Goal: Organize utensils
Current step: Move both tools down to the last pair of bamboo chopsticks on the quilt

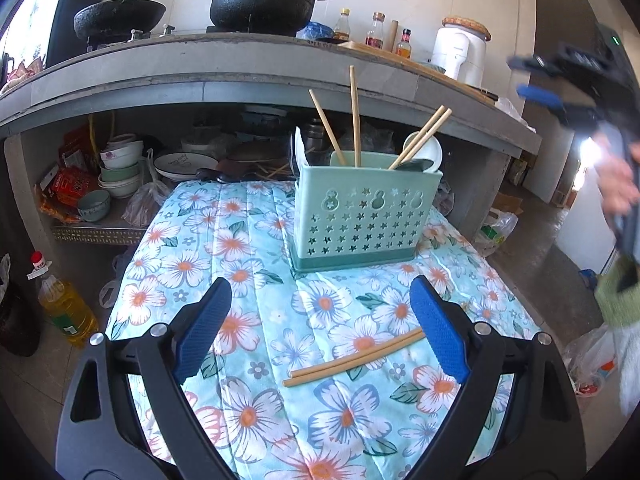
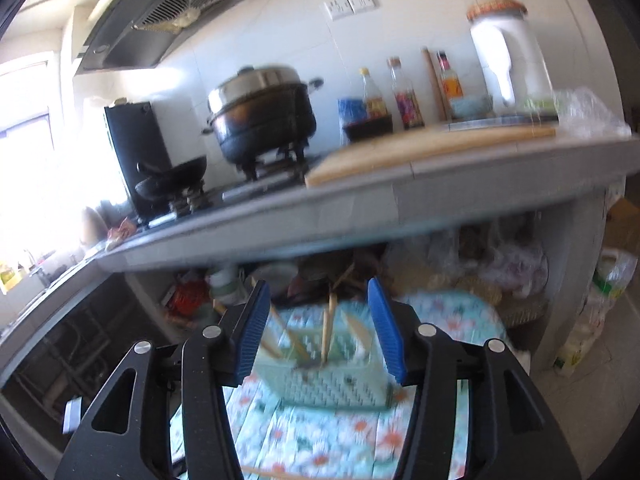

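Left gripper [image 1: 320, 320]: jaws wide apart, nothing between the pads, hovering low over the floral cloth [image 1: 240, 248]. Blue pads [image 1: 204, 328] angled outward, black frame fills the bottom of the left wrist view.

Right gripper [image 2: 318, 332]: jaws apart, about half spread, nothing clamped. Seen from the left wrist it sits high at the right edge, blurred, with a hand [image 1: 618, 184] and a green sleeve [image 1: 616, 300] behind it. Right wrist view is motion-blurred; it looks down at the caddy [image 2: 332, 380] from above, chopsticks standing in the gap between the pads but farther off, not touched.

Loose chopstick pair [image 1: 356, 358]: flat on the cloth, side by side, just ahead of the left gripper's right pad, running diagonally from lower left to upper right. Far end is hidden behind that pad.

Caddy [image 1: 364, 220]: mint green, star cut-outs, upright on the cloth toward the far side, well apart from the loose pair. Inside it:
- two chopsticks [image 1: 352, 120] upright/leaning in the left part
- another pair [image 1: 424, 136] leaning right in the right part
- white spoons [image 1: 424, 152], at least two, one at each end

Beyond: grey counter [image 1: 240, 64] with black pot [image 1: 264, 0], wok [image 1: 120, 16], sauce bottles [image 1: 376, 32], white appliance [image 1: 460, 52]. Bowls [image 1: 120, 168] stacked on the shelf below. Oil bottle [image 1: 66, 304] on the floor left of the table.
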A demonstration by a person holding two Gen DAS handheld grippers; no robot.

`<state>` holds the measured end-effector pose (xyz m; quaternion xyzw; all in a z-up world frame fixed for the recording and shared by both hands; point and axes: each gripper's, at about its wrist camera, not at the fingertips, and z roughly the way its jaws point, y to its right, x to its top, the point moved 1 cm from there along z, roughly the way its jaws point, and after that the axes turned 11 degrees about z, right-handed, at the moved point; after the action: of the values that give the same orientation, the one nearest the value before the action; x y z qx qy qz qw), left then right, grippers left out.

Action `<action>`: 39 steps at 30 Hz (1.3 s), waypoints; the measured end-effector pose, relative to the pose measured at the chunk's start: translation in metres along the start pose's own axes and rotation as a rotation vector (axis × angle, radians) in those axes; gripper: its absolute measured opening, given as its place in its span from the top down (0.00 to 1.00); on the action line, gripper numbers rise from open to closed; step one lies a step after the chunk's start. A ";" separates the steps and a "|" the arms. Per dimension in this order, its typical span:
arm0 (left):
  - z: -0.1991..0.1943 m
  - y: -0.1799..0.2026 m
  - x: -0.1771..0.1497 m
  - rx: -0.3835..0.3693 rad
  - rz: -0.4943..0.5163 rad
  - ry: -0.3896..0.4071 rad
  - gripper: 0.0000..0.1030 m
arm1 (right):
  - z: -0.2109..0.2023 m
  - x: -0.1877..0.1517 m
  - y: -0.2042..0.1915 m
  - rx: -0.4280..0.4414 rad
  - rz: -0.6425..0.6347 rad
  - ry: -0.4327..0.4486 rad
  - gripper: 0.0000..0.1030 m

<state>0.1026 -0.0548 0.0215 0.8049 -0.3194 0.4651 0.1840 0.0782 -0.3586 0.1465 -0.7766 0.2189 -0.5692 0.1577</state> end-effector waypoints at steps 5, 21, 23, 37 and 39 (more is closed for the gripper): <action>0.005 0.005 -0.001 -0.002 0.022 -0.039 0.16 | 0.004 -0.056 0.038 -0.069 0.099 -0.169 0.51; 0.059 0.064 -0.020 0.063 0.239 -0.303 0.16 | 0.025 -0.161 0.111 -0.273 0.335 -0.433 0.27; 0.061 0.068 -0.022 0.067 0.248 -0.316 0.16 | 0.024 -0.162 0.114 -0.294 0.332 -0.428 0.23; 0.074 0.086 -0.028 0.092 0.324 -0.383 0.16 | 0.039 -0.186 0.139 -0.289 0.405 -0.516 0.22; 0.076 0.088 -0.029 0.093 0.329 -0.390 0.16 | 0.041 -0.190 0.142 -0.288 0.419 -0.526 0.22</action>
<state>0.0799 -0.1536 -0.0412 0.8241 -0.4538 0.3390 0.0033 0.0460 -0.3816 -0.0907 -0.8490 0.4030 -0.2689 0.2108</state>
